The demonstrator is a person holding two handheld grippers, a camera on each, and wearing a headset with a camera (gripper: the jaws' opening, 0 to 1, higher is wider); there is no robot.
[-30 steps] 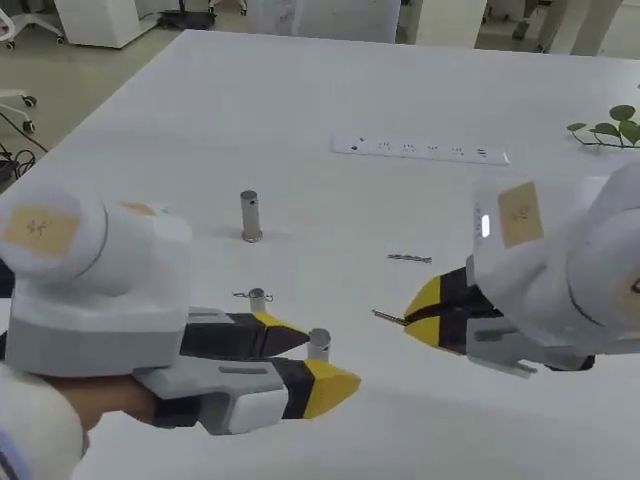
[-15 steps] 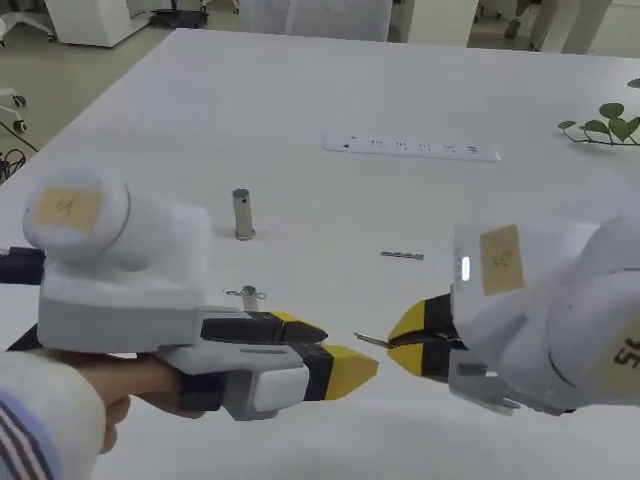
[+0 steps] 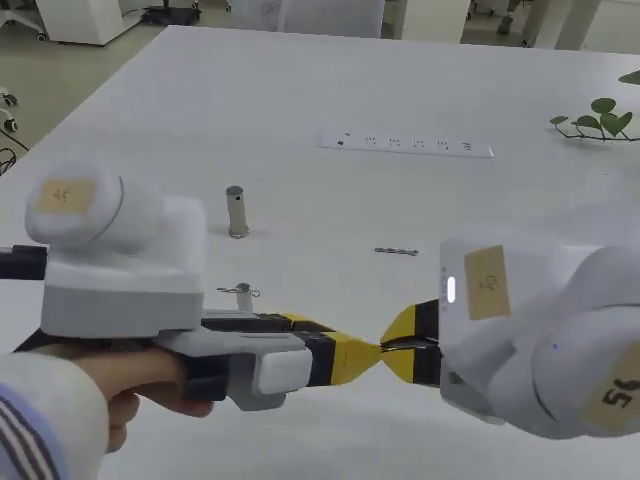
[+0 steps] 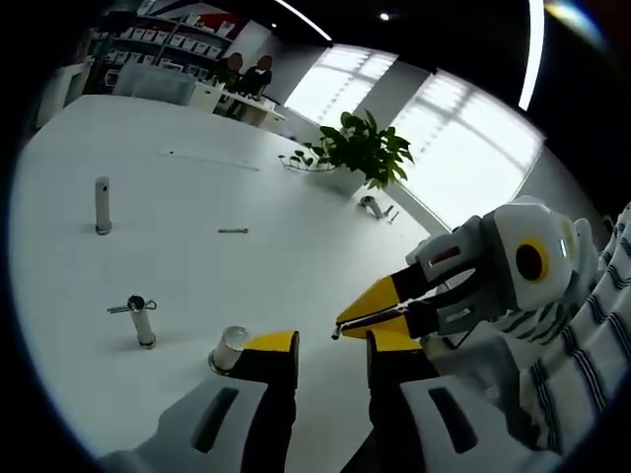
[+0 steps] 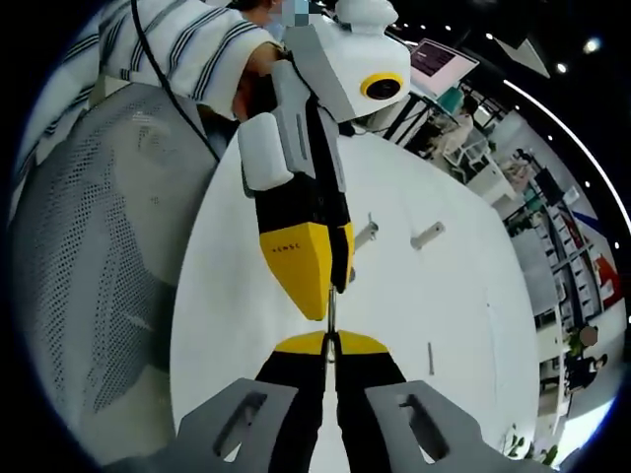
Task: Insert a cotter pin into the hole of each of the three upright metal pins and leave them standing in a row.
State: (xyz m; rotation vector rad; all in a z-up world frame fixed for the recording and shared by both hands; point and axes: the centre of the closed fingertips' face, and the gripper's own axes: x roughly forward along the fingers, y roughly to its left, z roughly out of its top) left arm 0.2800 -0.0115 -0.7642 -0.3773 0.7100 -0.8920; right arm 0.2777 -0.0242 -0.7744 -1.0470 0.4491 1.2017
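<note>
Right gripper [image 5: 330,338] pinches a thin wire cotter pin [image 5: 331,310], tip to tip with the left gripper [image 4: 332,345], whose jaws stand apart on nothing.

Half a second ago the yellow tips had a gap in the head view; now they meet. The left gripper view adds the third metal pin [image 4: 229,351] — a short smooth steel cylinder — just outside one yellow jaw, contact unclear. From the power strip [image 3: 405,145] toward the person on the matte white table [image 3: 300,100]: bare metal pin [image 3: 236,211] upright, loose cotter pin [image 3: 396,251] flat, fitted metal pin [image 3: 243,293] — then both grippers.
</note>
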